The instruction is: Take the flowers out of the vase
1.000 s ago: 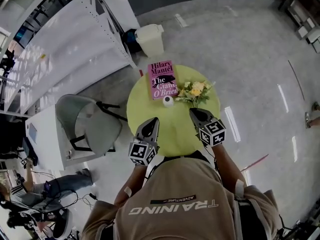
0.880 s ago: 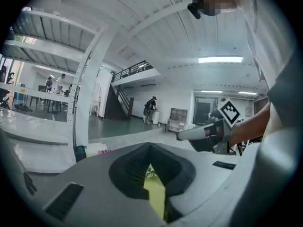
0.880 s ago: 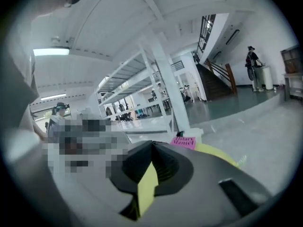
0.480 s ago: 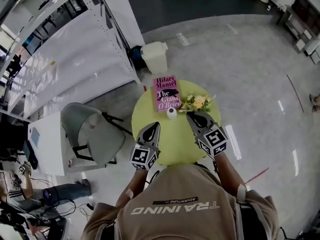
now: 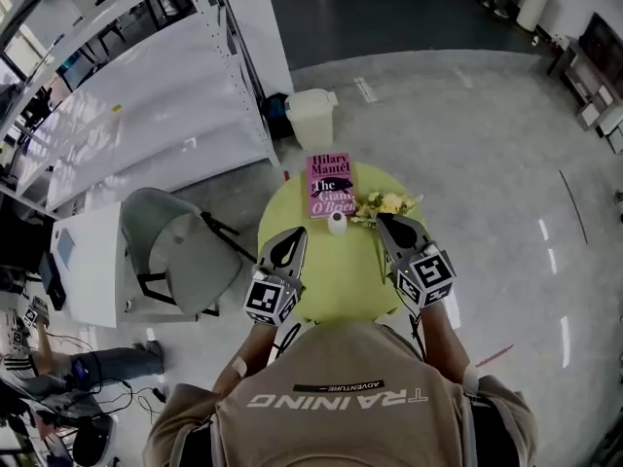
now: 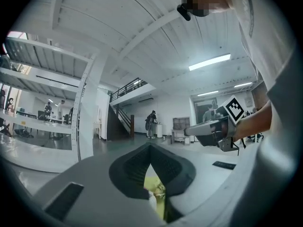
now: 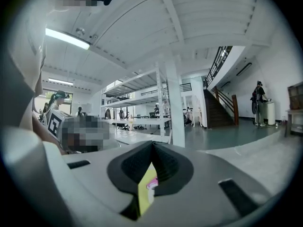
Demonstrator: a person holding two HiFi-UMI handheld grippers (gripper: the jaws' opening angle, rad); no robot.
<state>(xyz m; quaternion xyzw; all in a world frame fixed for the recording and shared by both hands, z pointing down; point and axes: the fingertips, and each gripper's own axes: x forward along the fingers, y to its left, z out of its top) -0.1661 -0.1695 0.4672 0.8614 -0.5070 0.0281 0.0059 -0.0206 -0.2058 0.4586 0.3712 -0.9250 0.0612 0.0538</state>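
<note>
1. Round green table stands in the middle of a wide grey floor. On it we see the flowers just past the tips of the right gripper. They seem to lie beside the small white vase rather than in it, though we cannot be sure.
2. That vase sits ahead of both grippers, between their tips.
3. We hold the right gripper with jaws pressed together and nothing in them; the left gripper is likewise closed and empty.
4. We judge two risks. Closed tips dipping forward could crush the blooms. They could also tip the light vase onto the pink book beyond it. Any grasp needs the jaws parted first.
</note>
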